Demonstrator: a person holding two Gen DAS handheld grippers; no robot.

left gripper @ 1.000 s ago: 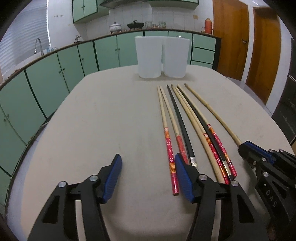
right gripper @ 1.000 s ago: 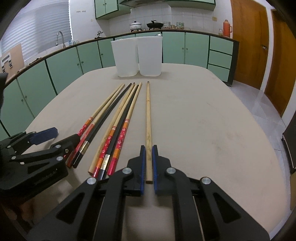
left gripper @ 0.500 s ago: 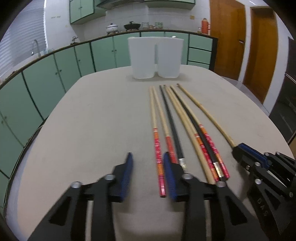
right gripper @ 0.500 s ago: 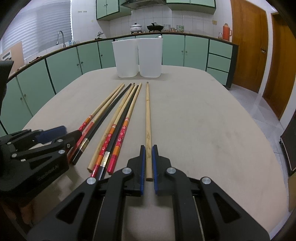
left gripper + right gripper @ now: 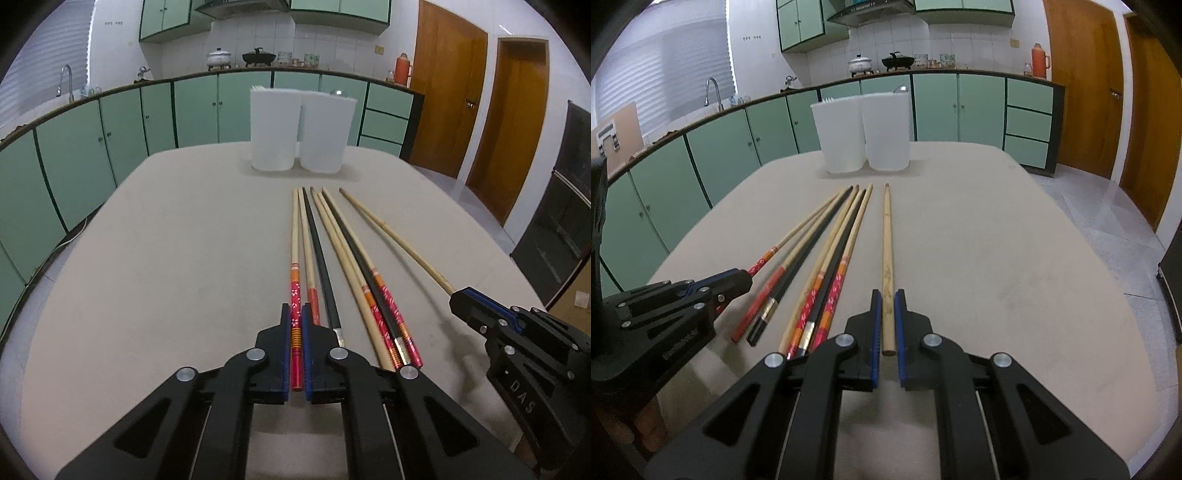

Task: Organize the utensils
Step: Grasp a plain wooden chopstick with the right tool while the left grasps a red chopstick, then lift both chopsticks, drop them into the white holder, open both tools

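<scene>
Several chopsticks lie side by side on the beige table (image 5: 166, 258), tips toward two white tubs (image 5: 273, 129) (image 5: 323, 133). My left gripper (image 5: 295, 308) is closing its jaws, and the blue pads press on the red flowered handle of the leftmost chopstick (image 5: 294, 236). My right gripper (image 5: 887, 295) is shut on the near end of the plain wooden chopstick (image 5: 886, 229), which lies apart to the right of the bundle. The remaining black, pale and red-banded chopsticks (image 5: 343, 254) rest between the two grippers. Both held chopsticks still lie flat on the table.
The white tubs (image 5: 842, 134) (image 5: 886, 131) stand together at the far end of the table. Green cabinets (image 5: 92, 147) curve around the back and left. Wooden doors (image 5: 443, 92) are at the right. The other gripper's black body (image 5: 657, 325) sits close at each view's side.
My left gripper's jaws went from wide open to closed around the red flowered chopstick, shifting slightly right to straddle it. The right gripper stayed as it was on the plain chopstick.
</scene>
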